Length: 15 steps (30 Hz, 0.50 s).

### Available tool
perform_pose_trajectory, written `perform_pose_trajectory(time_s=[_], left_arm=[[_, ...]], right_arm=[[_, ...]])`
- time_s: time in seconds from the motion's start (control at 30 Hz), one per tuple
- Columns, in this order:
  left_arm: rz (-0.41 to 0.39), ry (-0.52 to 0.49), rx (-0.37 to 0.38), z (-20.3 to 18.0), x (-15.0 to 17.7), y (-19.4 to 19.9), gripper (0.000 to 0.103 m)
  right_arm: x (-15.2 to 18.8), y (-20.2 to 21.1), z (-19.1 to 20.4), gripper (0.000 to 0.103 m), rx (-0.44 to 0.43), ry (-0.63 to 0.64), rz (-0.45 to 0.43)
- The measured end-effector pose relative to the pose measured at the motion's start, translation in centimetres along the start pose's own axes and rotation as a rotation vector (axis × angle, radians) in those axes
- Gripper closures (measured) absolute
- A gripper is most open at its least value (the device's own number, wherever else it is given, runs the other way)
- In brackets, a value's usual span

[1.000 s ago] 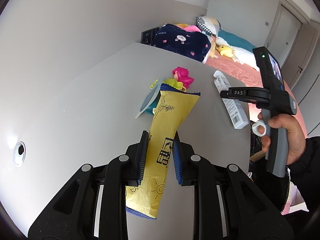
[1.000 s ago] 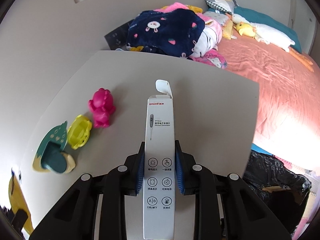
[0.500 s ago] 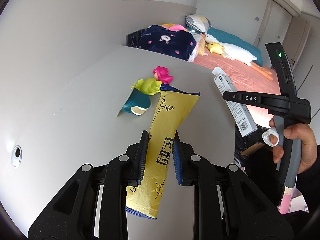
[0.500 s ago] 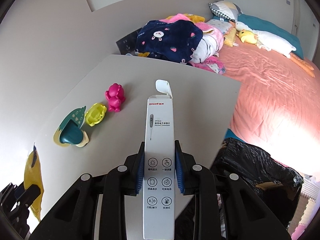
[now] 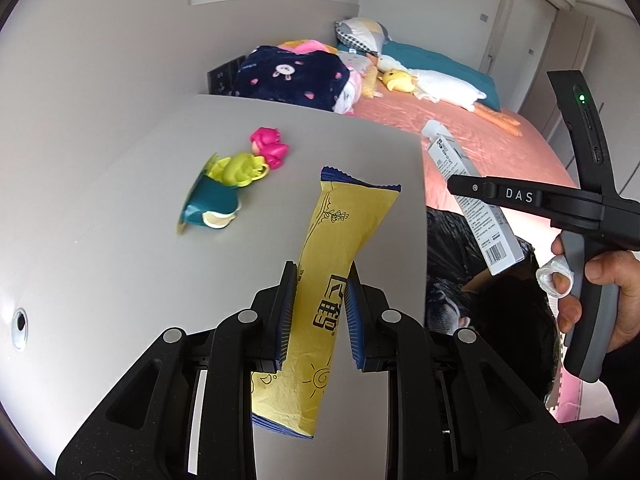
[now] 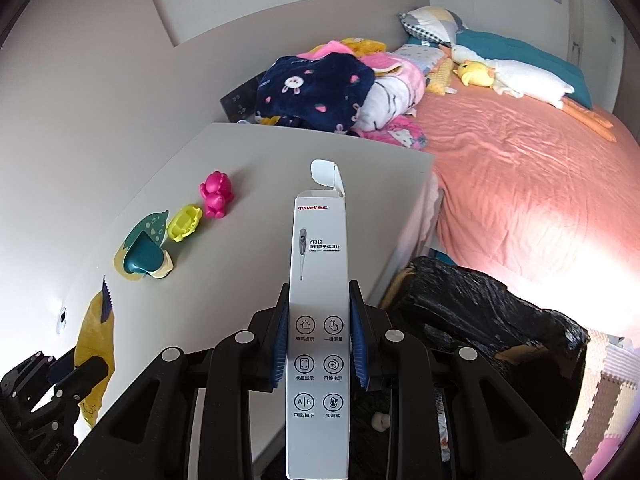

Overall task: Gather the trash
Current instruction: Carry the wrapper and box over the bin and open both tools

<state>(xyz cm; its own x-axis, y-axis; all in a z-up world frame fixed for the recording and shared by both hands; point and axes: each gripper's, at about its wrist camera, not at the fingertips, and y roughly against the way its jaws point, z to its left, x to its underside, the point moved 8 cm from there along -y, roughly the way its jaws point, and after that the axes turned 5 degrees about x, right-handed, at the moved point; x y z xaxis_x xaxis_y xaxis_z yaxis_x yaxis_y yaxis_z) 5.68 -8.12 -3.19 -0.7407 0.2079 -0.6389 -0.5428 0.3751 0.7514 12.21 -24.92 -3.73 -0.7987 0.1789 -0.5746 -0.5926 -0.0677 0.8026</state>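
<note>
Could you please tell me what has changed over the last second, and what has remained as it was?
Both grippers have drawn back from the desk towards the black trash bag, which has come into the right wrist view. The toys look farther off. Nothing was taken or released: the left gripper still clamps the yellow wrapper, the right gripper the white thermometer box.
</note>
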Motion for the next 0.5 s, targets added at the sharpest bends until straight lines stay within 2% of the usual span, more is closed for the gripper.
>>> perform_pose_trajectory(time_s=[0.5], left_arm=[[0.014,-0.098,0.075,-5.5,-1.1,-1.5,0.08]], right_arm=[[1.5,2.9,-4.8,0.075,0.037,-0.065,-0.033]])
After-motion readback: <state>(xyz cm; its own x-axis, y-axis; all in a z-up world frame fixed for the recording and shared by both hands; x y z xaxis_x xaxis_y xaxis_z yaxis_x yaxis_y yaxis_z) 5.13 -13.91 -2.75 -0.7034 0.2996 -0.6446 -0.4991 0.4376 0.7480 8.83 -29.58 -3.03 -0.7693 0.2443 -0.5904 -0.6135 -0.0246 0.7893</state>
